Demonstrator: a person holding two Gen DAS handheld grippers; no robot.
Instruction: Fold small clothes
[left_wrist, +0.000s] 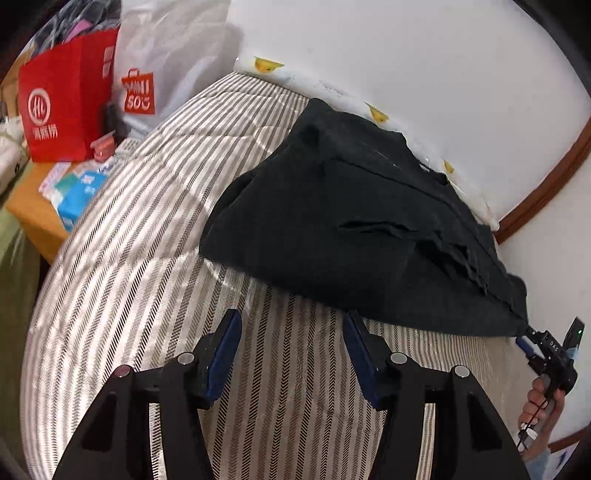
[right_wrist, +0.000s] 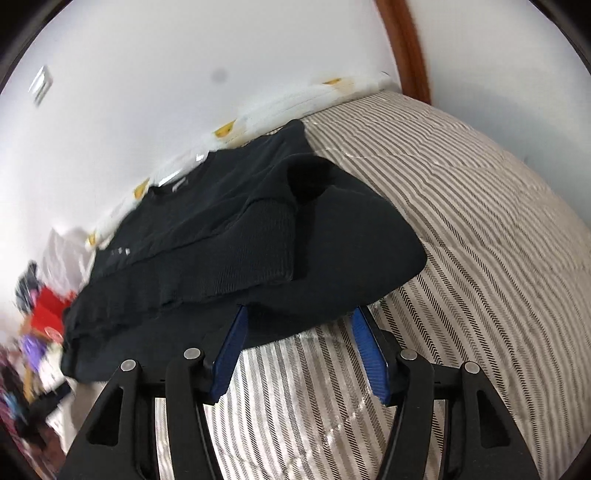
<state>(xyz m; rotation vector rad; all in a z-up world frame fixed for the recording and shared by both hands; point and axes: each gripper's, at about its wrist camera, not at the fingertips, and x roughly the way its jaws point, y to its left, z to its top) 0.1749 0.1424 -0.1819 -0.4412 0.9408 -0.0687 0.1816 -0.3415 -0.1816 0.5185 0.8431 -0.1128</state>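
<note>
Black garment (left_wrist: 332, 229) lies folded on the striped bedding (left_wrist: 147, 240), along the far edge by the white wall (left_wrist: 406, 55). Left gripper (left_wrist: 291, 354): jaws about half open, nothing between them, just short of the garment's near hem. Right gripper (right_wrist: 299, 350): jaws about half open, empty, fingertips at the near hem. Red bag (left_wrist: 66, 99) far left.
</note>
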